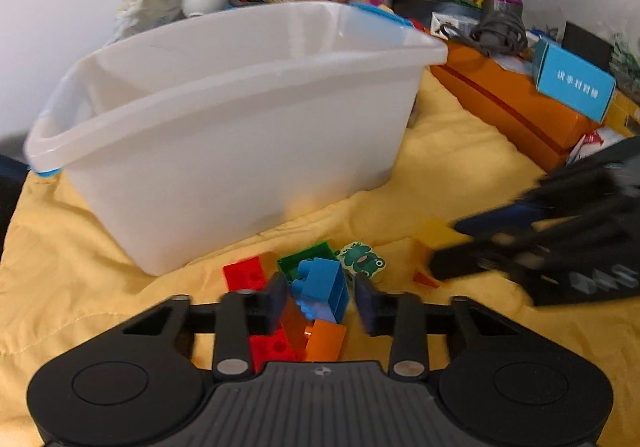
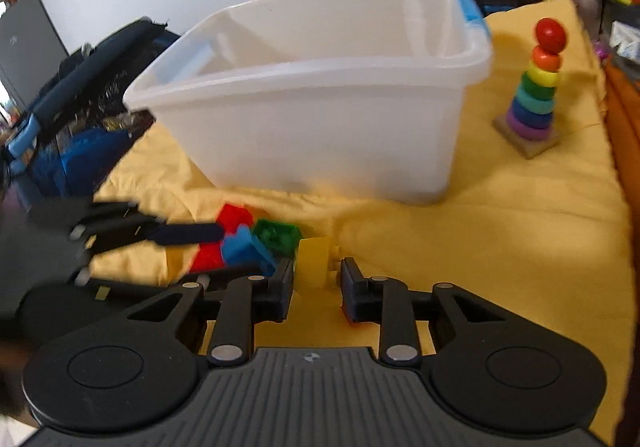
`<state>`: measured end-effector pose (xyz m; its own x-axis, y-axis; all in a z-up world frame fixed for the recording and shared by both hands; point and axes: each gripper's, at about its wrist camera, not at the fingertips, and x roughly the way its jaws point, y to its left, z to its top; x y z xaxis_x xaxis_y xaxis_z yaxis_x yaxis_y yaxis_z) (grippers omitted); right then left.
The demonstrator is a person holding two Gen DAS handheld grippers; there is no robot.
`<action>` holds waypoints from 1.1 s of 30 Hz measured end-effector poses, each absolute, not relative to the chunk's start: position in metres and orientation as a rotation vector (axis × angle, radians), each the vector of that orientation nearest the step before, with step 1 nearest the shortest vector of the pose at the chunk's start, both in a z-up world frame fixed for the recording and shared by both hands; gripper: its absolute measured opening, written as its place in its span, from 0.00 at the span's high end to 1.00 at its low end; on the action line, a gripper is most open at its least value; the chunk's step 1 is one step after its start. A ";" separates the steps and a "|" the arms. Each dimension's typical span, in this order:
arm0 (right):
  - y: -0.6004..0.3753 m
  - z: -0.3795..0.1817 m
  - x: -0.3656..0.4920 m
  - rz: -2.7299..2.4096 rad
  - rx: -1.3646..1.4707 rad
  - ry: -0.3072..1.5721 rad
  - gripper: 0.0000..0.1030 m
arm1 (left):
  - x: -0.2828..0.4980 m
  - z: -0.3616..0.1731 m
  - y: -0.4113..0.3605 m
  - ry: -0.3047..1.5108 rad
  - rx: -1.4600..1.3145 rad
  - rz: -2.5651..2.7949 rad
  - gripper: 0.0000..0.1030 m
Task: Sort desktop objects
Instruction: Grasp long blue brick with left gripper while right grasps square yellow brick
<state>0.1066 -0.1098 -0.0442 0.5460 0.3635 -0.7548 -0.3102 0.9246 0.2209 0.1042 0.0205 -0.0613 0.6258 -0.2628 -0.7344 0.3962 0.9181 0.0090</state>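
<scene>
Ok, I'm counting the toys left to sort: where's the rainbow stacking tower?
In the right wrist view, the rainbow stacking tower stands upright on the yellow cloth, right of the white bin.

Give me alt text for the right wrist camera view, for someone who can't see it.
The right gripper straddles a yellow toy block on a yellow cloth, pads not visibly pressing it. To its left, the left gripper reaches into a pile of red, blue and green blocks. Behind stand an empty white plastic bin and a rainbow ring stacker.
</scene>
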 end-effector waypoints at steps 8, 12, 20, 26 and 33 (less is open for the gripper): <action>-0.117 -0.054 0.064 0.388 -0.045 0.932 0.72 | 0.051 -0.040 0.010 0.689 0.339 -0.432 0.76; -0.110 -0.064 0.050 0.380 -0.176 0.932 0.72 | 0.016 -0.056 0.009 0.708 0.520 -0.423 0.76; -0.088 -0.077 0.030 0.416 -0.349 0.906 0.69 | -0.028 -0.069 -0.002 0.712 0.513 -0.466 0.63; -0.085 -0.068 0.021 0.440 -0.348 0.842 0.64 | -0.042 -0.071 -0.005 0.719 0.466 -0.528 0.60; -0.088 -0.066 0.029 0.532 -0.210 0.846 0.64 | -0.041 -0.072 -0.013 0.737 0.419 -0.569 0.57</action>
